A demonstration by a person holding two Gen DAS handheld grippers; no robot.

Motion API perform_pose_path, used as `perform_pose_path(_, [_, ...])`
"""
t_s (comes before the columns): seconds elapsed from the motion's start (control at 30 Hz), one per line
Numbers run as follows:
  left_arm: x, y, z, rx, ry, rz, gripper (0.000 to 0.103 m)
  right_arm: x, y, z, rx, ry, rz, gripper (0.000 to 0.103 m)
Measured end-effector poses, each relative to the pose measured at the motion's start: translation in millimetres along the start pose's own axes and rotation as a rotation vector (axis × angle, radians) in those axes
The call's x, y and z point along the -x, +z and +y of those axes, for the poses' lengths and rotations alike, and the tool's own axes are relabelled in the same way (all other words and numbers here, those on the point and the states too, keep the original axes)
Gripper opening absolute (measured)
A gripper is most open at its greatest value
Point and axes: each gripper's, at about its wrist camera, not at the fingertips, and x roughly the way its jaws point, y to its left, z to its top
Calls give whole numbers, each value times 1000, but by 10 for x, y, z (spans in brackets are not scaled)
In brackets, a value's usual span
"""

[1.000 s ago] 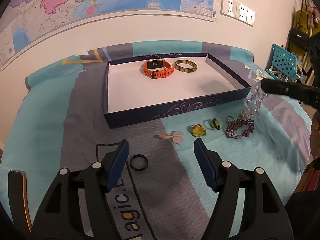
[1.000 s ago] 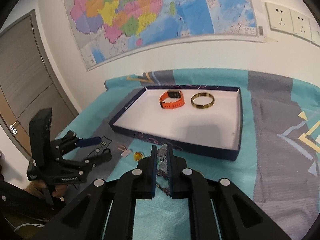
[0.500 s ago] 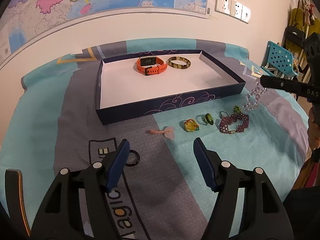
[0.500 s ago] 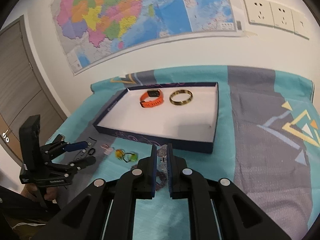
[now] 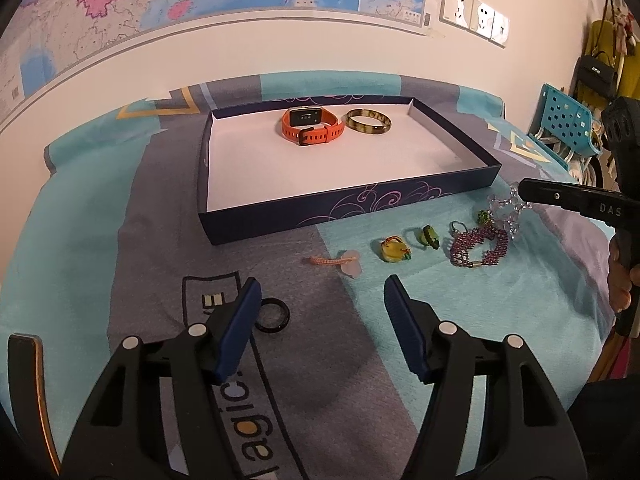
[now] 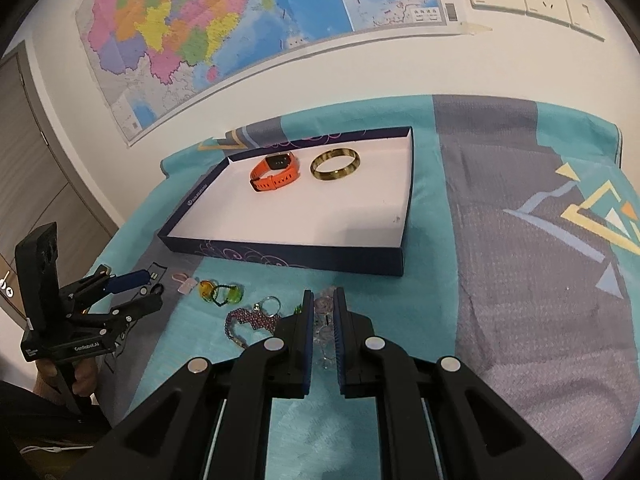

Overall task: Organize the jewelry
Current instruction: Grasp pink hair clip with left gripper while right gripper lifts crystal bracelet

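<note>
Crystal bracelet (image 6: 322, 322) in right gripper's (image 6: 321, 300) jaws.

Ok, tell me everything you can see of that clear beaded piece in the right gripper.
The clear bead bracelet looks like a string of glassy, faintly lilac beads bunched into a loose loop. The right gripper is shut on it, pads pinching its upper part. The rest droops below the fingertips, ahead of the box's front wall, right beside the purple beaded bracelet and a green bead. Whether its lowest beads touch the cloth I cannot tell.
</note>
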Motion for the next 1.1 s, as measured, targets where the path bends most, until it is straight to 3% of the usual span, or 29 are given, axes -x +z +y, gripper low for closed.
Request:
perform_pose_path(0.43, [-166, 109, 19, 9, -16, 31, 49, -7, -8, -21, -10, 14, -7, 8])
perform_pose_path(0.87, [-293, 167, -66, -19, -66, 53, 9, 52, 123, 74, 16, 44, -35, 8])
perform_pose_path(0.97, [-306, 174, -75, -23, -64, 57, 10, 55, 139, 93, 22, 49, -37, 8])
perform_pose_path(1.0, [-313, 174, -76, -23, -63, 59, 15, 57, 146, 96, 24, 49, -39, 8])
perform_pose_path(1.03, [-327, 177, -75, -21, -57, 61, 27, 58, 149, 98, 24, 49, -39, 8])
perform_pose_path(1.1, [-364, 180, -83, -24, -50, 71, 32, 60, 159, 100, 24, 49, -41, 8])
